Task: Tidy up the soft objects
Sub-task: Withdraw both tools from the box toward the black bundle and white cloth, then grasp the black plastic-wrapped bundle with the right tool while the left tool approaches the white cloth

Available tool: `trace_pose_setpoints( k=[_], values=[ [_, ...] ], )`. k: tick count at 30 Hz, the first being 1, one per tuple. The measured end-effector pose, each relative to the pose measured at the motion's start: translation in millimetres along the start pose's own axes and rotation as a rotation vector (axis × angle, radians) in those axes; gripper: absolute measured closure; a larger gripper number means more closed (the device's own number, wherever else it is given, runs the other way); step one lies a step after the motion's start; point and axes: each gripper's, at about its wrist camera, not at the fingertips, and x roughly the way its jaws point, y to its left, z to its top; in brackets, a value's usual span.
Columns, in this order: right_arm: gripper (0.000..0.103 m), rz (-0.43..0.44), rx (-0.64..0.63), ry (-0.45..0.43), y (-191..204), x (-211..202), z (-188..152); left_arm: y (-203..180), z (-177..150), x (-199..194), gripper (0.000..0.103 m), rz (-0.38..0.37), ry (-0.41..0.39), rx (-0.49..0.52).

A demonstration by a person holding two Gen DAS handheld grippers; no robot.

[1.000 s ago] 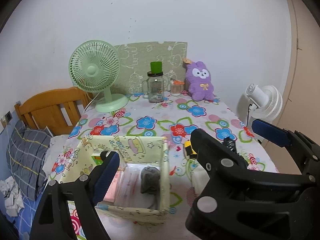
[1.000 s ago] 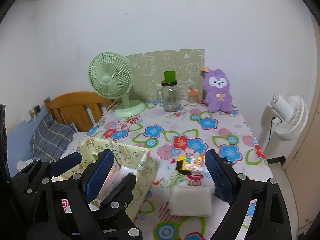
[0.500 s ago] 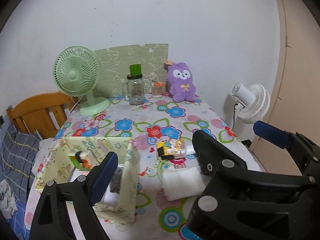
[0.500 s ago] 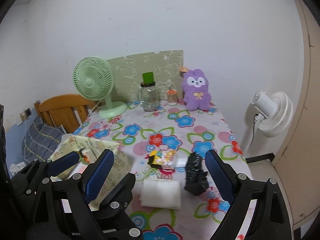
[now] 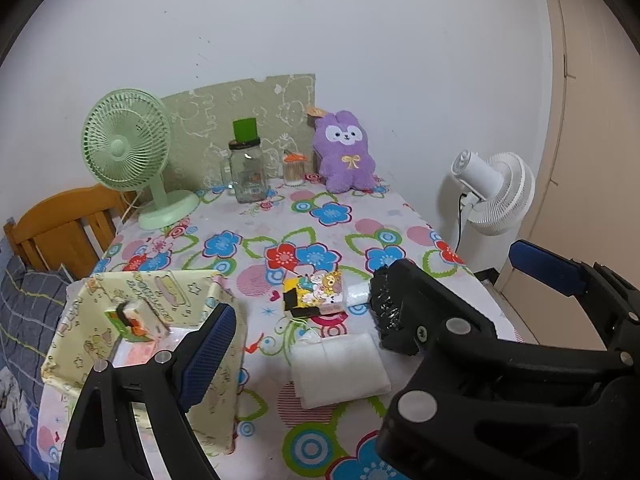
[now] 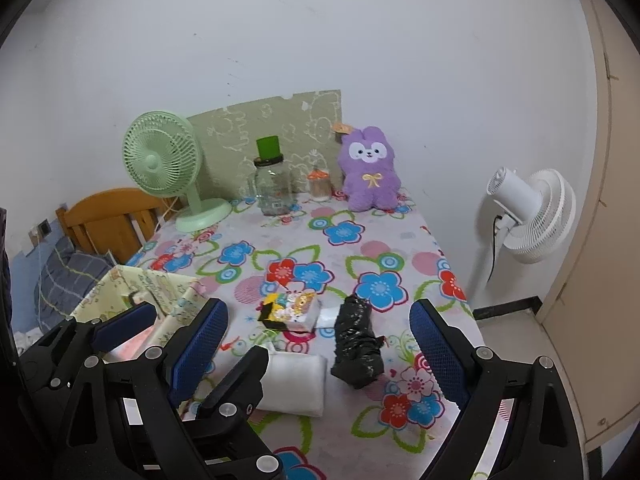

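On the flowered tablecloth (image 5: 280, 216) lie a folded white cloth (image 5: 340, 368) (image 6: 296, 380), a crumpled black bundle (image 6: 356, 344) (image 5: 386, 312) and a colourful cartoon packet (image 5: 316, 292) (image 6: 290, 310). A purple plush rabbit (image 5: 346, 152) (image 6: 370, 168) sits at the back by the wall. A yellow patterned box (image 5: 152, 292) (image 6: 160, 284) stands at the front left with small items inside. My left gripper (image 5: 320, 332) hangs open over the cloth, its right finger hidden behind the right gripper. My right gripper (image 6: 318, 340) is open above cloth and bundle, holding nothing.
At the back stand a green desk fan (image 5: 128, 148), a glass jar (image 5: 250, 172) with a green lid, a small jar (image 5: 294, 166) and a green board. A white floor fan (image 5: 496, 192) is beside the table's right edge. A wooden headboard (image 5: 60, 228) and plaid pillow lie left.
Both grippers have shifted right along the table's front. The yellow box slid toward the left of both views, and the white cloth and black bundle came into view. Both jaws stayed open.
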Motion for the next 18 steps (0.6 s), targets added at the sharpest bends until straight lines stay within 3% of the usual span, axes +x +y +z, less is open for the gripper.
trace_pose_setpoints(
  k=[18],
  values=[
    [0.009, -0.02, 0.034, 0.097, -34.5, 58.4, -21.5, -20.5, -12.5, 62.3, 0.012, 0.012, 0.119, 0.002]
  ],
)
